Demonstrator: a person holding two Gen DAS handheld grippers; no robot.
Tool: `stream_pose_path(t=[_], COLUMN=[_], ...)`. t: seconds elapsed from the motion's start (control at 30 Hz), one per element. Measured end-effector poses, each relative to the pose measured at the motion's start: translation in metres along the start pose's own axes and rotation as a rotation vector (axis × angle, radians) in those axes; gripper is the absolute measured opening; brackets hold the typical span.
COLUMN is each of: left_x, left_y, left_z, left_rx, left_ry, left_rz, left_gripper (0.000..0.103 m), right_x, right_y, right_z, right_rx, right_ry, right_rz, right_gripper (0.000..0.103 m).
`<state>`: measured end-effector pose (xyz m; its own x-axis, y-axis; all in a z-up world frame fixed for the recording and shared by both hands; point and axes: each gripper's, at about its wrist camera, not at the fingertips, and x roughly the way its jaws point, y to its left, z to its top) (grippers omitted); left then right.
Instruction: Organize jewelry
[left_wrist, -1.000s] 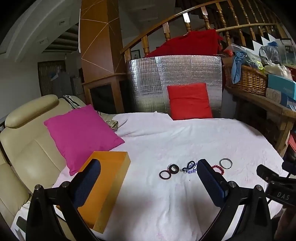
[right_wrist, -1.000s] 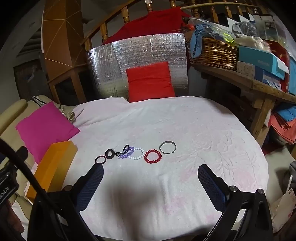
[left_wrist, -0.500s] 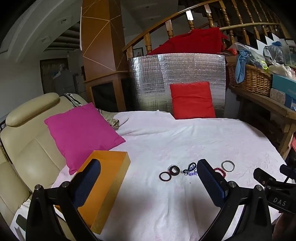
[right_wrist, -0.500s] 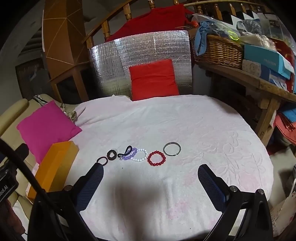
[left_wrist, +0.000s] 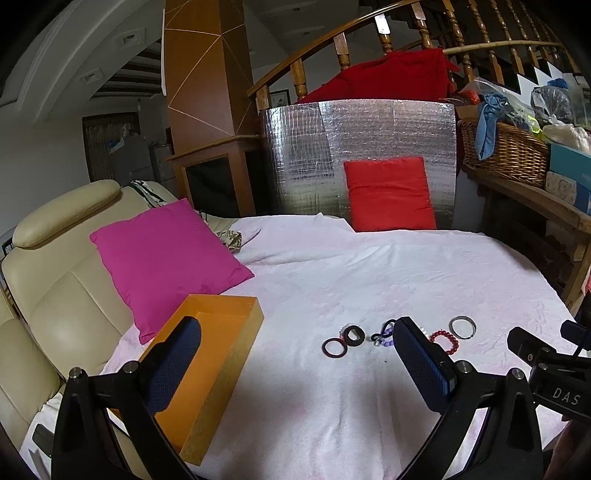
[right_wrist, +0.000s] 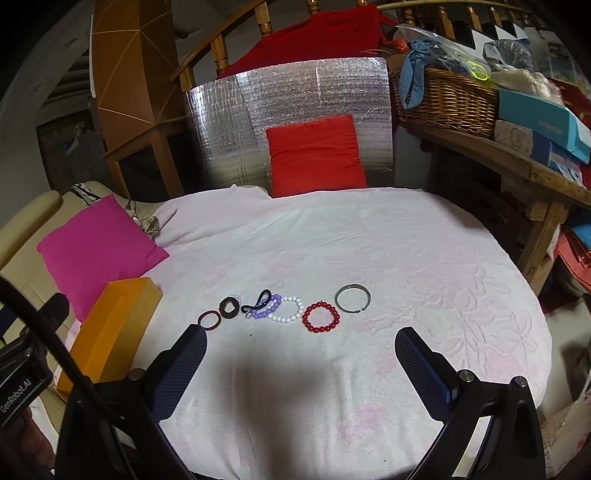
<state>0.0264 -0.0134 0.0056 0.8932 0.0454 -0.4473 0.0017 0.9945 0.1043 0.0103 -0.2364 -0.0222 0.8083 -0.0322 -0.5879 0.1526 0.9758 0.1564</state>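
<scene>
From the left wrist view, the round table (left_wrist: 369, 280) under its pale pink textured cloth has wide bare room in the middle and far half; its left edge meets a cream leather sofa (left_wrist: 55, 266) carrying a magenta pillow (left_wrist: 166, 258), and a red cushion (left_wrist: 388, 195) leans on a silver foil board (left_wrist: 303, 158) at the far rim. An open orange box (left_wrist: 218, 354), rectangular with stiff walls, sits at the near left edge. The left gripper (left_wrist: 295, 362) hangs low over the near cloth, its dark blue ribbed fingers spread wide and empty. Just beyond lie a dark red ring (left_wrist: 334, 348), a black ring (left_wrist: 354, 335) and a thin metal bangle (left_wrist: 462, 327); the right finger hides part of the row. From the right wrist view, the row runs left to right: purple bead bracelet (right_wrist: 266, 310) under a black loop, white bead bracelet (right_wrist: 286, 310), glossy red bead bracelet (right_wrist: 320, 317), then the open-ended bangle, neighbours touching or just beside each other. The right gripper (right_wrist: 301, 354) hovers near them, fingers parted, holding nothing. Cloth to the right is bare up to the curved edge, where a wooden bench with a wicker basket (right_wrist: 447, 99) stands.
</scene>
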Motion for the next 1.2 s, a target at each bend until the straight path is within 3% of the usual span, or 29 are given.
stream_pose_path(t=[0.8, 1.0, 1.1, 1.2], left_x=[0.041, 0.076, 0.108, 0.156], left_y=[-0.008, -0.012, -0.016, -0.023], left_z=[-0.008, -0.015, -0.025, -0.043], left_rx=[0.022, 0.020, 0.007, -0.013], left_ry=[0.029, 0.059, 0.079, 0.171], left_rz=[0.013, 0.012, -0.025, -0.102], left_gripper=[0.103, 0.103, 0.103, 0.103], right_x=[0.049, 0.082, 0.109, 0.134], right_y=[-0.002, -0.012, -0.025, -0.044], right_z=[0.003, 0.001, -0.002, -0.009], right_rx=[0.048, 0.067, 0.084, 0.116], right_ry=[0.046, 0.073, 0.100, 0.126], right_rz=[0.038, 0.076, 0.109, 0.116], right_gripper=[0.103, 0.103, 0.103, 0.102])
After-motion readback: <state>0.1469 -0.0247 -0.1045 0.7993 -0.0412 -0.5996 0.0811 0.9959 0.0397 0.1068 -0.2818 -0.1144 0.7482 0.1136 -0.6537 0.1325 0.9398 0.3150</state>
